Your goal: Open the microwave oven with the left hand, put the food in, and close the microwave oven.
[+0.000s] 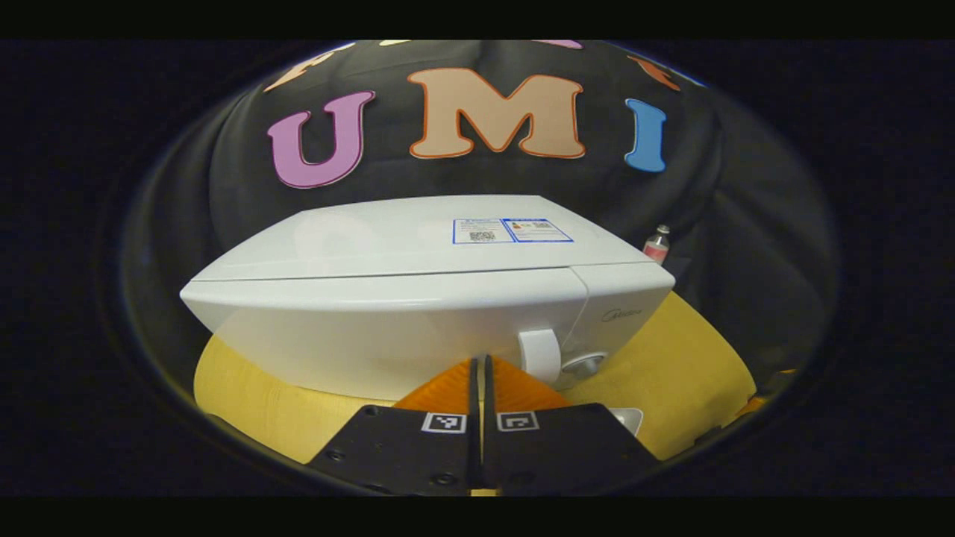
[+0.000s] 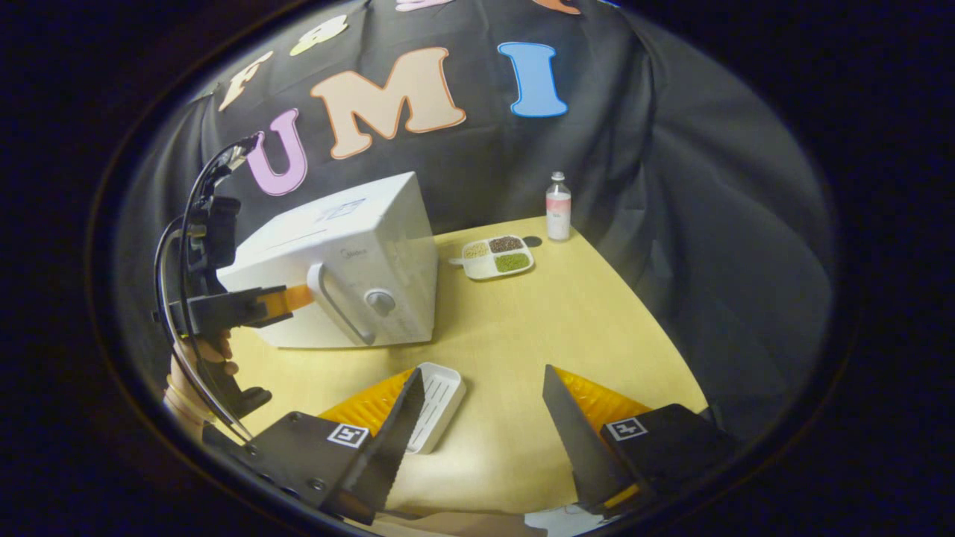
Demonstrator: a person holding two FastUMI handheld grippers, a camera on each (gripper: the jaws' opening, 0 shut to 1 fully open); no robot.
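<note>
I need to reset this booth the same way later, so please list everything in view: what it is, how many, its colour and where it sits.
Microwave oven: one, white, door shut, on the table's far left part.
Handle: one, white, on the microwave oven's front beside its knob.
Divided dish: one, white, four compartments of grains, right of the microwave oven.
Bottle: one, clear with a pink label, at the table's back edge.
Tray: one, white, ribbed, near the front edge.
Table: one, light wood.
Left gripper: shut, close by the handle.
Right gripper: open, over the table's front.
Hand: one, holding the left gripper.
</note>
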